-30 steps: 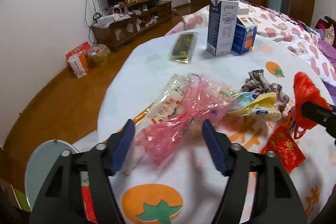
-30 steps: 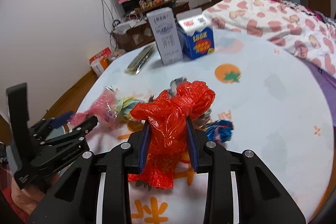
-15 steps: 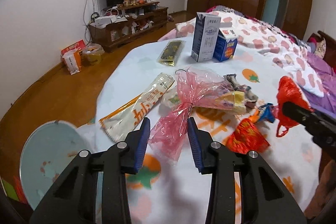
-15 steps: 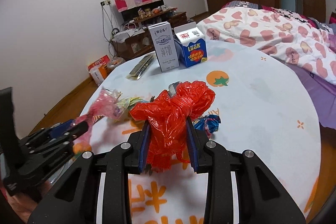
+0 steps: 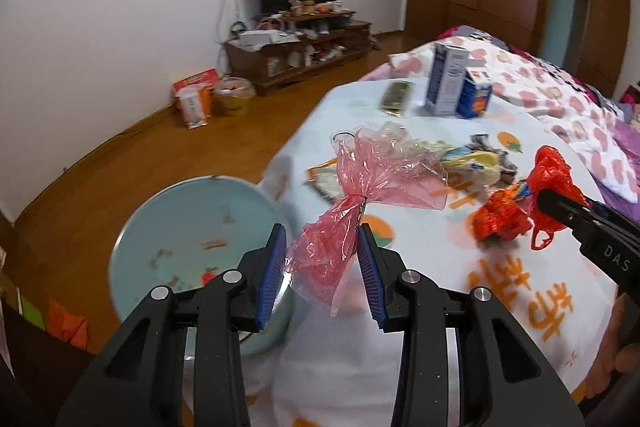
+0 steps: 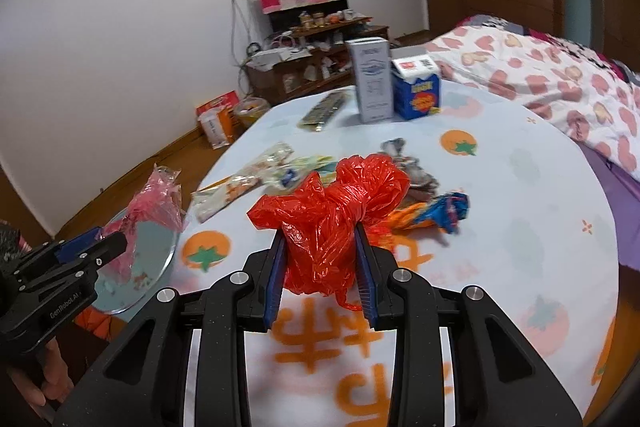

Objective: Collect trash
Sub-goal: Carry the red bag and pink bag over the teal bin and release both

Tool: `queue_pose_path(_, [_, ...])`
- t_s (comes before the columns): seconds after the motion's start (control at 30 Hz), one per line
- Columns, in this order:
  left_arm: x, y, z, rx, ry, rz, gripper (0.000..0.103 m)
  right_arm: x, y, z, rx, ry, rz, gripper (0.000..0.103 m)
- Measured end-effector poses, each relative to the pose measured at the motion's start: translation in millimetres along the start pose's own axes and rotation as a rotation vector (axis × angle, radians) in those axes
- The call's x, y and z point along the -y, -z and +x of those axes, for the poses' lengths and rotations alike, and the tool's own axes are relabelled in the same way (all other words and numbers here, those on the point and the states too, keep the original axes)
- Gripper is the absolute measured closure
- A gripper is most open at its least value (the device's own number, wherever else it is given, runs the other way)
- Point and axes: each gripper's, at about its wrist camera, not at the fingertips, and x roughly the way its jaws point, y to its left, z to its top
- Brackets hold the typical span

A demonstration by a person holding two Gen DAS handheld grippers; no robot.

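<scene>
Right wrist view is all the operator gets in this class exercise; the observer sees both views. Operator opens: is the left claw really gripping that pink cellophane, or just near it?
Observer: Gripping. The left wrist view shows the left claw with the crumpled lower end of the pink cellophane pinched between both blue pads.
Operator: My red bag blocks the table behind it. Anything there?
Observer: A crumpled red wrapper lies on the tablecloth, just left of the bag.
Operator: What is inside the bin?
Observer: The light blue bin holds only a few small scraps on its bottom.
</scene>
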Motion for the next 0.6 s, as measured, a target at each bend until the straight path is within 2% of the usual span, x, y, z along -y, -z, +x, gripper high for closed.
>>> queue_pose_path(0.23, [-36, 9, -16, 0.017, -0.051, -0.047, 0.066, -33, 6, -1, -0.007, -0.027, -0.063, 0.071])
queue_pose_path(0.6, [-71, 17, -22, 0.025, -0.099, -0.106, 0.066, -76, 13, 11, -0.036, -0.068, -0.137, 0.071])
